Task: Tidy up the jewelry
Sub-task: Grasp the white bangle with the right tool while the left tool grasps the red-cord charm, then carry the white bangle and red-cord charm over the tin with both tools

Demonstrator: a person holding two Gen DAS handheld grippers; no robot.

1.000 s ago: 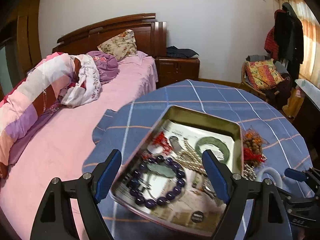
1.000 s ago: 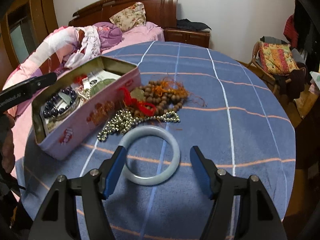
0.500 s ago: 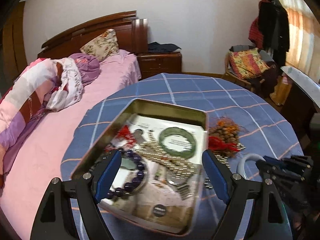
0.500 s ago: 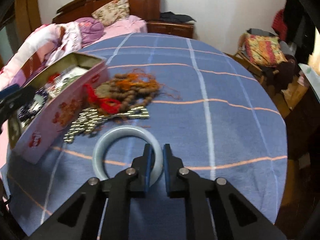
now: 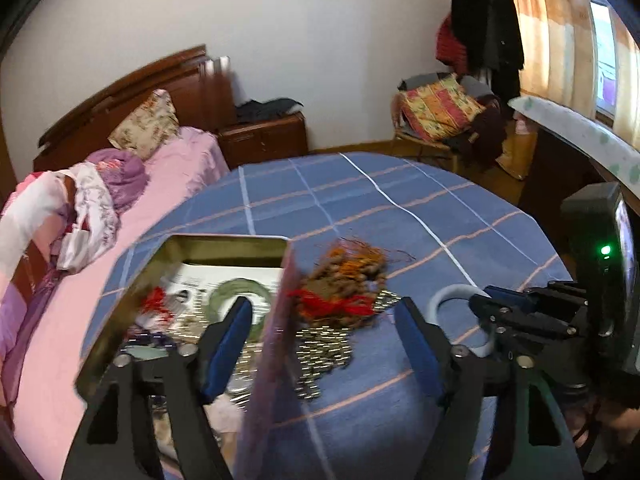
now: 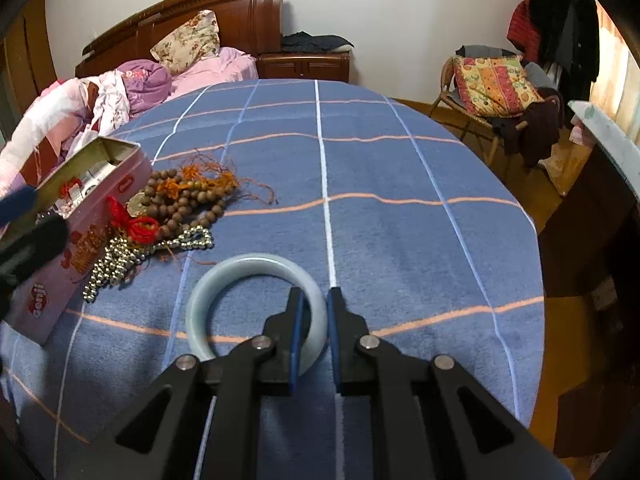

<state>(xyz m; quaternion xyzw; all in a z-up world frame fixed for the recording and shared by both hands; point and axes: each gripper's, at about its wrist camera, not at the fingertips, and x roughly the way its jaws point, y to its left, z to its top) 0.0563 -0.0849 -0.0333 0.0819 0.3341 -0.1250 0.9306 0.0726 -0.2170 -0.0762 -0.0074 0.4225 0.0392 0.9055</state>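
Observation:
My right gripper [image 6: 314, 300] is shut on the right side of a pale jade bangle [image 6: 224, 280] that lies on the blue checked tablecloth. The bangle also shows in the left wrist view [image 5: 452, 294] with the right gripper [image 5: 486, 304] on it. My left gripper [image 5: 324, 312] is open and empty, straddling the right wall of a pink tin box [image 5: 280, 320]. The tin [image 6: 80, 248] holds a green bangle [image 5: 236, 288], purple beads and chains. A heap of brown wooden beads with red and orange cords [image 6: 184, 200] and a silver bead chain [image 6: 120, 256] lie beside the tin.
The round table [image 6: 400, 220] has its edge close on the right, with wooden floor below. A bed with pink bedding [image 5: 168, 184] lies to the left. A chair with a patterned cushion [image 6: 496, 84] stands at the back right.
My right gripper closed on the pale bangle. My left gripper swung right, from over the tin's middle to its right wall, staying open.

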